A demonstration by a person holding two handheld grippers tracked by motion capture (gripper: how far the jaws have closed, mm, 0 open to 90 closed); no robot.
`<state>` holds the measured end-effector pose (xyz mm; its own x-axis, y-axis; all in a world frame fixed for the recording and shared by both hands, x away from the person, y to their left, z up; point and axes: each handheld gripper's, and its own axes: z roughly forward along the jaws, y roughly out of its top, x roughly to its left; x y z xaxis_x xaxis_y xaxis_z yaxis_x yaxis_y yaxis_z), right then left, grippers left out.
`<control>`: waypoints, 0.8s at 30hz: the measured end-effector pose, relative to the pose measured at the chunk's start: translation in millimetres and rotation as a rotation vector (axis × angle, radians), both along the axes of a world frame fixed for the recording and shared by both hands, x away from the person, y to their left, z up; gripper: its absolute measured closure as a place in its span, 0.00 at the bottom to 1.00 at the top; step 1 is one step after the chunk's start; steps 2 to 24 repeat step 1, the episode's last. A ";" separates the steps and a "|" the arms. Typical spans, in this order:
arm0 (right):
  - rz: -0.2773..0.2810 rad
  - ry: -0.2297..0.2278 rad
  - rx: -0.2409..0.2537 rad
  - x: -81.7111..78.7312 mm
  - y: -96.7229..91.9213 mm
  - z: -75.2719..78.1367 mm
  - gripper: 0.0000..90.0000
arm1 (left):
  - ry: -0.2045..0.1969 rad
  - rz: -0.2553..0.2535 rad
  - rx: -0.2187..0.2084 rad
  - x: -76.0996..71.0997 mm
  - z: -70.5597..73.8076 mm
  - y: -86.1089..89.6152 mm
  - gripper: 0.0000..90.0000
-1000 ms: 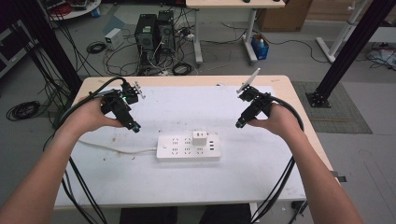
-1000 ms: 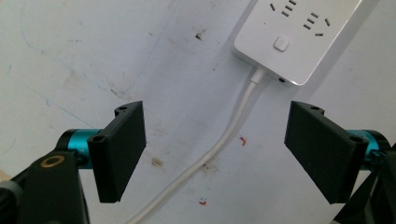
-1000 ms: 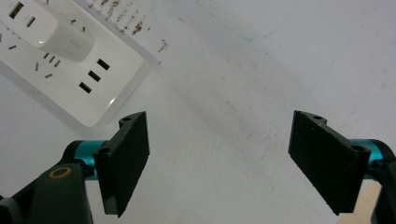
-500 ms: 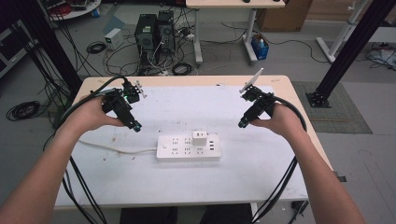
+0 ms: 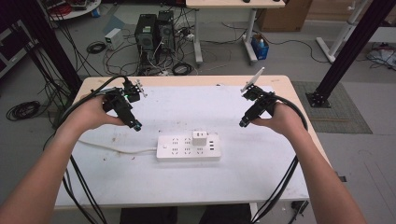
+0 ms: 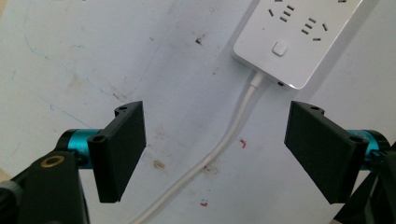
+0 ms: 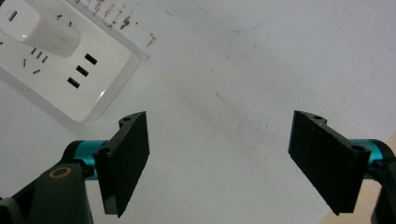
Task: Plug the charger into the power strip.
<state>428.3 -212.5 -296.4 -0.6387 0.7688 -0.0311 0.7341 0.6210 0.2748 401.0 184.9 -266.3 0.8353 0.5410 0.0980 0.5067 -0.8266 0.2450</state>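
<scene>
The left gripper (image 5: 136, 126) is hovering over the table's (image 5: 280, 186) left half, toward the far-left corner, its jaws standing wide apart with nothing between them. In the left gripper view, the white cord (image 6: 229, 135) is running across the scuffed white surface between those jaws to the near end of the power strip (image 6: 294, 42). The power strip (image 5: 188, 148) is lying flat near the table's middle, a white charger (image 5: 200, 138) plugged into it. The right gripper (image 5: 242, 123) is hanging over the right half, jaws likewise spread and empty; the right gripper view is showing the strip's USB end (image 7: 79, 70) just beyond its jaws.
</scene>
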 end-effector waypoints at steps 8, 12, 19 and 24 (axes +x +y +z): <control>-0.002 0.000 0.000 -0.2 -0.1 0.6 0.22 | 0.001 0.000 0.000 0.1 -0.1 0.0 0.23; -0.002 0.000 0.000 -0.2 -0.1 0.6 0.22 | 0.001 0.000 0.000 0.1 -0.1 0.0 0.23; -0.002 0.000 0.000 -0.2 -0.1 0.6 0.22 | 0.001 0.000 0.000 0.1 -0.1 0.0 0.23; -0.002 0.000 0.000 -0.2 -0.1 0.6 0.22 | 0.001 0.000 0.000 0.1 -0.1 0.0 0.23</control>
